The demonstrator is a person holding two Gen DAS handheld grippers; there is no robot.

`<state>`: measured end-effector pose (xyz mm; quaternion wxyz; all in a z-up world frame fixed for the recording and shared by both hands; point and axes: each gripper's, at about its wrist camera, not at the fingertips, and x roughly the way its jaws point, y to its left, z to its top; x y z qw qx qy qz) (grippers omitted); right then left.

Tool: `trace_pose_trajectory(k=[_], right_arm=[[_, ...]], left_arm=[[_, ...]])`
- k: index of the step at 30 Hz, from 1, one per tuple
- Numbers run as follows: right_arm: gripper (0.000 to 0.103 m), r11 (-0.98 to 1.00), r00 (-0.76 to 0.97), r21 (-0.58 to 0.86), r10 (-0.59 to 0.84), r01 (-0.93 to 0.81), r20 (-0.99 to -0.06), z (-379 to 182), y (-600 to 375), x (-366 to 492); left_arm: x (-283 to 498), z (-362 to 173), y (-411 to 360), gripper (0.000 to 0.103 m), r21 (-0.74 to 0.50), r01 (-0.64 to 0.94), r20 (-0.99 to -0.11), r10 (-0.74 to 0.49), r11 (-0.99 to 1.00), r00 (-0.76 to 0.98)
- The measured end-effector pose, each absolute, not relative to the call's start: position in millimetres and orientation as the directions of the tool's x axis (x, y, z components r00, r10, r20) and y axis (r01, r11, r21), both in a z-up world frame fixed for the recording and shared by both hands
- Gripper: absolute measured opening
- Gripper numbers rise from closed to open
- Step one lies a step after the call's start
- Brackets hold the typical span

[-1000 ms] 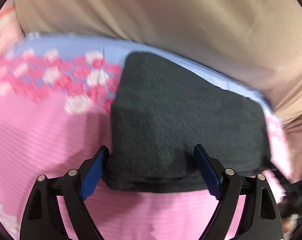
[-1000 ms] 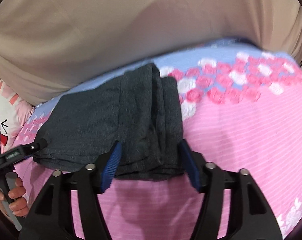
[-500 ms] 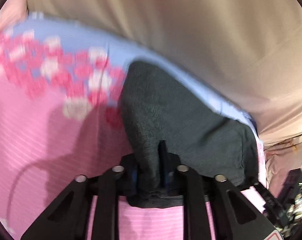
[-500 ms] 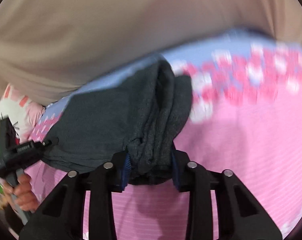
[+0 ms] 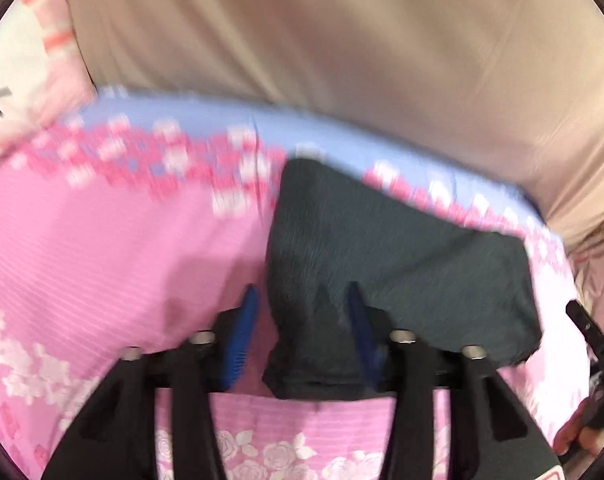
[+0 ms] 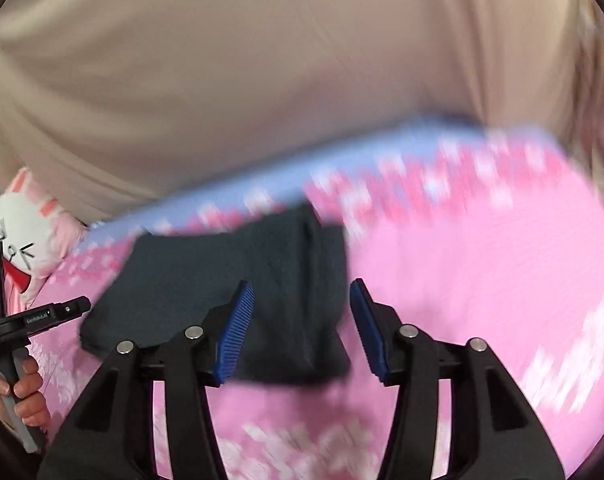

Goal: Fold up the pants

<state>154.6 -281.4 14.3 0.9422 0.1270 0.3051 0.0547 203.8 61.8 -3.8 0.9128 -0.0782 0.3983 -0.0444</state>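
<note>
The dark grey pants (image 5: 401, 264) lie folded into a compact bundle on the pink flowered bedsheet (image 5: 102, 248). My left gripper (image 5: 302, 312) is open, its blue pads either side of the bundle's near left corner. In the right wrist view the pants (image 6: 230, 272) lie the same way, and my right gripper (image 6: 302, 304) is open around the bundle's near right corner. The frames are motion-blurred. The cloth lies slack between both pairs of pads.
A beige padded wall (image 6: 262, 80) rises behind the bed. A white and pink rabbit plush (image 6: 26, 236) sits at the bed's left end. The sheet has a pale blue band (image 5: 262, 128) along the far edge. The other gripper's body and the person's hand (image 6: 26, 392) show at the left.
Both grippers were open a second ago, shut on the pants' near corners half a second ago, and have now opened and let go. The bundle sits nearer on the sheet.
</note>
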Motion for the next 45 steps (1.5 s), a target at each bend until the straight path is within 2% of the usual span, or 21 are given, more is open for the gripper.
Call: trace_pose_trajectory(k=[1, 2, 4, 6, 8, 9, 12, 14, 17, 19, 22, 25, 27, 30, 32, 34, 35, 37, 40, 43, 45], right_arm=[[0.059, 0.965, 0.797, 0.258, 0.190, -0.044, -0.574, 15.7, -275.4, 167.8], [0.062, 0.970, 0.769, 0.237, 0.188, -0.049, -0.611, 9.3, -268.9, 190.5], [0.062, 0.978, 0.709, 0.210, 0.154, -0.009, -0.688, -16.6, -265.0, 224.4], [0.020, 0.966, 0.650, 0.256, 0.213, -0.029, -0.730, -43.4, -258.4, 244.8], [0.007, 0.976, 0.691, 0.214, 0.182, -0.040, -0.699, -31.2, -253.2, 238.8], [0.006, 0.974, 0.721, 0.218, 0.190, -0.055, -0.666, -17.9, -254.5, 232.1], [0.006, 0.969, 0.769, 0.246, 0.182, -0.032, -0.613, -3.3, -267.7, 222.6], [0.019, 0.989, 0.687, 0.147, 0.108, -0.001, -0.719, -38.3, -265.5, 244.5], [0.023, 0.973, 0.735, 0.229, 0.126, 0.040, -0.666, -25.2, -273.7, 228.6], [0.025, 0.955, 0.798, 0.295, 0.151, 0.035, -0.583, 1.5, -274.4, 211.7], [0.024, 0.955, 0.785, 0.292, 0.218, -0.050, -0.580, 14.9, -249.3, 207.0], [0.021, 0.982, 0.671, 0.183, 0.171, -0.054, -0.722, -28.1, -227.8, 235.7], [0.022, 0.975, 0.690, 0.221, 0.184, -0.036, -0.700, -19.7, -226.9, 231.3], [0.022, 0.941, 0.729, 0.325, 0.287, -0.093, -0.622, 13.9, -218.7, 220.3], [0.022, 0.953, 0.720, 0.285, 0.271, -0.106, -0.638, 14.3, -204.3, 227.0], [0.022, 0.970, 0.642, 0.213, 0.235, -0.113, -0.730, -16.1, -186.7, 248.8], [0.020, 0.979, 0.647, 0.172, 0.201, -0.109, -0.736, -28.3, -178.5, 252.5], [0.021, 0.985, 0.671, 0.139, 0.174, -0.105, -0.721, -20.3, -171.0, 240.6], [0.022, 0.976, 0.738, 0.198, 0.203, -0.096, -0.644, -0.8, -179.0, 208.4], [0.022, 0.988, 0.759, 0.151, 0.095, 0.005, -0.644, -8.5, -196.0, 182.5], [0.022, 0.986, 0.731, 0.166, 0.098, 0.022, -0.676, -24.2, -208.0, 180.2]], left_arm=[[197.8, 5.3, 58.2, 0.062, -0.175, 0.017, -0.685, -0.135, 0.984, 0.716], [194.4, 11.5, 54.1, 0.063, -0.158, 0.012, -0.662, -0.115, 0.987, 0.741], [191.2, 18.7, 43.6, 0.070, -0.093, -0.009, -0.631, -0.052, 0.996, 0.774], [184.6, 15.0, 35.9, 0.076, -0.033, -0.029, -0.609, 0.003, 0.999, 0.793], [183.1, 8.1, 29.0, 0.076, 0.023, -0.039, -0.584, 0.045, 0.999, 0.810], [182.2, 6.3, 27.7, 0.076, 0.031, -0.038, -0.577, 0.049, 0.999, 0.815], [181.1, -1.1, 29.7, 0.078, 0.012, -0.029, -0.563, 0.031, 1.000, 0.826], [185.1, -8.8, 31.8, 0.078, -0.013, -0.025, -0.588, 0.012, 1.000, 0.809], [186.4, -18.5, 32.3, 0.078, 0.012, -0.031, -0.602, 0.032, 0.999, 0.798], [188.9, -25.8, 33.8, 0.079, 0.038, -0.052, -0.613, 0.064, 0.998, 0.787], [198.1, -37.5, 35.8, 0.079, 0.036, -0.059, -0.668, 0.068, 0.998, 0.741], [202.3, -48.3, 40.7, 0.080, 0.027, -0.068, -0.703, 0.067, 0.997, 0.708], [201.5, -50.8, 42.1, 0.081, 0.026, -0.073, -0.707, 0.070, 0.997, 0.704], [202.3, -52.4, 43.0, 0.085, 0.034, -0.087, -0.708, 0.085, 0.996, 0.701], [202.3, -52.3, 42.3, 0.085, 0.039, -0.090, -0.708, 0.091, 0.995, 0.701], [201.4, -52.6, 41.3, 0.085, 0.048, -0.088, -0.703, 0.096, 0.995, 0.704], [201.0, -52.8, 41.4, 0.085, 0.049, -0.087, -0.702, 0.096, 0.995, 0.706], [200.1, -52.7, 41.3, 0.085, 0.046, -0.087, -0.701, 0.094, 0.995, 0.707], [200.6, -53.1, 42.3, 0.085, 0.039, -0.085, -0.703, 0.088, 0.996, 0.706], [200.8, -52.7, 42.9, 0.085, 0.033, -0.085, -0.705, 0.084, 0.996, 0.705], [200.9, -52.4, 43.5, 0.085, 0.024, -0.083, -0.706, 0.076, 0.996, 0.704]])
